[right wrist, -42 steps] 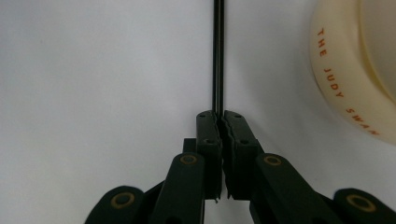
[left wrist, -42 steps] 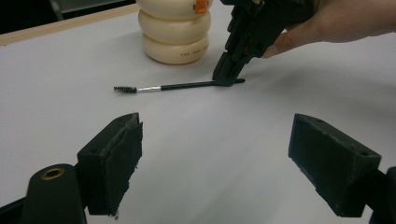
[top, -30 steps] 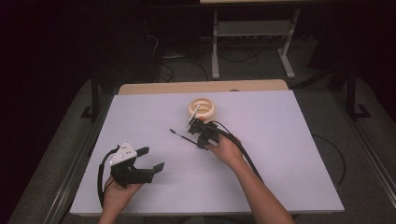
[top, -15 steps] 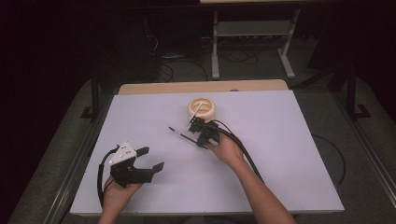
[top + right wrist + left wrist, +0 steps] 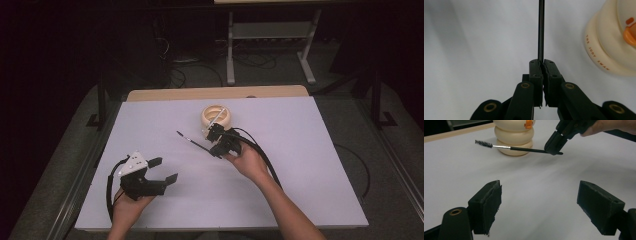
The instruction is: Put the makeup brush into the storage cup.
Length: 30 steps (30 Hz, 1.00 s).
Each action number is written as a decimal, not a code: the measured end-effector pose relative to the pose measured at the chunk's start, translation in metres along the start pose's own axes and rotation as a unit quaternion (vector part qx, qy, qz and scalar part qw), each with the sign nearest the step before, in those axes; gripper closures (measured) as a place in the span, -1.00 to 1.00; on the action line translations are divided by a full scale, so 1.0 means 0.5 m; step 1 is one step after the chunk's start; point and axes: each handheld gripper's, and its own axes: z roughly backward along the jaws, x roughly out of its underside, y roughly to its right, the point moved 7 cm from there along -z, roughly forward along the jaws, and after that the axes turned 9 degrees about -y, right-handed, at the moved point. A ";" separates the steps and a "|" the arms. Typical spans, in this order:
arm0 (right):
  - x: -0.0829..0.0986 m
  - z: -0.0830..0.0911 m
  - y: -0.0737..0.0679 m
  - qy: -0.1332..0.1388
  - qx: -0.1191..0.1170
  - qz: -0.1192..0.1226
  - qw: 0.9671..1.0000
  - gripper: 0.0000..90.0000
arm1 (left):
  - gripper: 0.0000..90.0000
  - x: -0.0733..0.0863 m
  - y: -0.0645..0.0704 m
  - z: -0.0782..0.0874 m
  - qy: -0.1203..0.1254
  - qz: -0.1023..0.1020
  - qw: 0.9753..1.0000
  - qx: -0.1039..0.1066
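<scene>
A thin black mascara-type brush (image 5: 192, 141) with a bristled tip is pinched at its handle end by my right gripper (image 5: 214, 148), which is shut on it. The brush hangs level just above the white table, its bristles pointing left. In the right gripper view the handle (image 5: 541, 30) runs straight up from the closed jaws (image 5: 541, 62). A cream ringed holder (image 5: 216, 116) with an orange mark stands just behind the brush, with a thin pale stick leaning in it. My left gripper (image 5: 164, 170) rests at the near left, open and empty (image 5: 541, 195), facing the brush (image 5: 519, 148) and the holder (image 5: 514, 137).
The white table top (image 5: 310, 165) has a wooden strip (image 5: 215, 93) along its far edge. Beyond it stand a white metal frame (image 5: 270, 45) and loose cables on the dark floor. Cables trail from both grippers over the table.
The right gripper has carried the brush slightly left and away from me. The left gripper has stayed where it was.
</scene>
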 end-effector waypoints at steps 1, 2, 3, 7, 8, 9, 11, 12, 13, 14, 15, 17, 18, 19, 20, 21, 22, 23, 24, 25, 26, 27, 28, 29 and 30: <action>0.004 0.012 -0.011 0.014 -0.002 0.003 1.000 0.89 | -0.55 -0.001 0.003 -0.001 0.003 0.005 1.000 0.002; 0.008 0.018 -0.018 0.018 -0.006 0.005 1.000 0.89 | -0.55 -0.002 0.005 -0.003 0.005 0.008 1.000 0.005; 0.008 0.018 -0.018 0.018 -0.006 0.005 1.000 0.89 | -0.55 -0.003 0.007 -0.004 0.005 0.007 1.000 0.007; 0.020 0.040 -0.043 0.039 -0.011 0.018 0.999 0.89 | -0.52 -0.006 0.015 -0.007 0.009 0.016 1.000 0.019; 0.023 0.047 -0.051 0.047 -0.012 0.023 0.999 0.89 | -0.50 -0.007 0.017 -0.008 0.010 0.017 1.000 0.021; 0.026 0.050 -0.057 0.054 -0.013 0.026 0.998 0.89 | -0.50 -0.009 0.019 -0.010 0.013 0.017 0.999 0.024; 0.038 0.061 -0.077 0.066 -0.015 0.042 0.997 0.89 | -0.46 -0.010 0.024 -0.011 0.011 0.013 0.999 0.029; 0.038 0.061 -0.077 0.066 -0.015 0.042 0.997 0.89 | -0.46 -0.013 0.026 -0.013 0.016 0.012 0.999 0.034; 0.048 0.065 -0.093 0.074 -0.022 0.043 0.996 0.89 | -0.41 -0.014 0.029 -0.015 0.018 0.011 0.999 0.038; 0.048 0.065 -0.093 0.074 -0.022 0.043 0.996 0.89 | -0.41 -0.015 0.031 -0.016 0.015 0.011 0.999 0.041; 0.060 0.069 -0.107 0.080 -0.025 0.046 0.995 0.89 | -0.39 -0.017 0.034 -0.020 0.016 0.008 0.999 0.044; 0.068 0.072 -0.118 0.087 -0.029 0.048 0.995 0.89 | -0.34 -0.018 0.039 -0.025 0.014 0.006 0.999 0.049; 0.068 0.072 -0.118 0.087 -0.029 0.048 0.995 0.89 | -0.34 -0.018 0.042 -0.027 0.012 0.008 0.998 0.054; 0.076 0.074 -0.133 0.100 -0.038 0.051 0.993 0.89 | -0.31 -0.020 0.047 -0.031 0.015 0.015 0.998 0.060; 0.076 0.074 -0.133 0.100 -0.038 0.051 0.993 0.89 | -0.31 -0.021 0.049 -0.032 0.013 0.015 0.998 0.064; 0.079 0.074 -0.138 0.102 -0.042 0.050 0.993 0.89 | -0.28 -0.022 0.052 -0.033 0.015 0.020 0.997 0.070; 0.085 0.070 -0.149 0.108 -0.042 0.057 0.992 0.89 | -0.24 -0.025 0.054 -0.034 0.020 0.020 0.997 0.077; 0.085 0.070 -0.149 0.108 -0.042 0.057 0.992 0.89 | -0.24 -0.026 0.055 -0.035 0.022 0.023 0.996 0.083; 0.087 0.068 -0.153 0.109 -0.042 0.060 0.991 0.89 | -0.21 -0.026 0.056 -0.035 0.021 0.024 0.996 0.088; 0.089 0.065 -0.157 0.114 -0.043 0.064 0.990 0.89 | -0.18 -0.027 0.057 -0.035 0.021 0.024 0.995 0.092; 0.090 0.063 -0.161 0.116 -0.043 0.063 0.990 0.89 | -0.14 -0.027 0.058 -0.035 0.022 0.027 0.995 0.095; 0.092 0.062 -0.165 0.118 -0.048 0.061 0.990 0.89 | -0.11 -0.027 0.058 -0.035 0.024 0.028 0.994 0.100; 0.095 0.056 -0.170 0.123 -0.048 0.068 0.989 0.89 | -0.03 -0.027 0.059 -0.035 0.025 0.030 0.994 0.105; 0.095 0.056 -0.170 0.123 -0.048 0.068 0.989 0.89 | -0.03 -0.027 0.058 -0.034 0.024 0.029 0.993 0.108; 0.096 0.054 -0.172 0.123 -0.049 0.069 0.989 0.89 | 0.01 -0.026 0.057 -0.033 0.025 0.031 0.993 0.109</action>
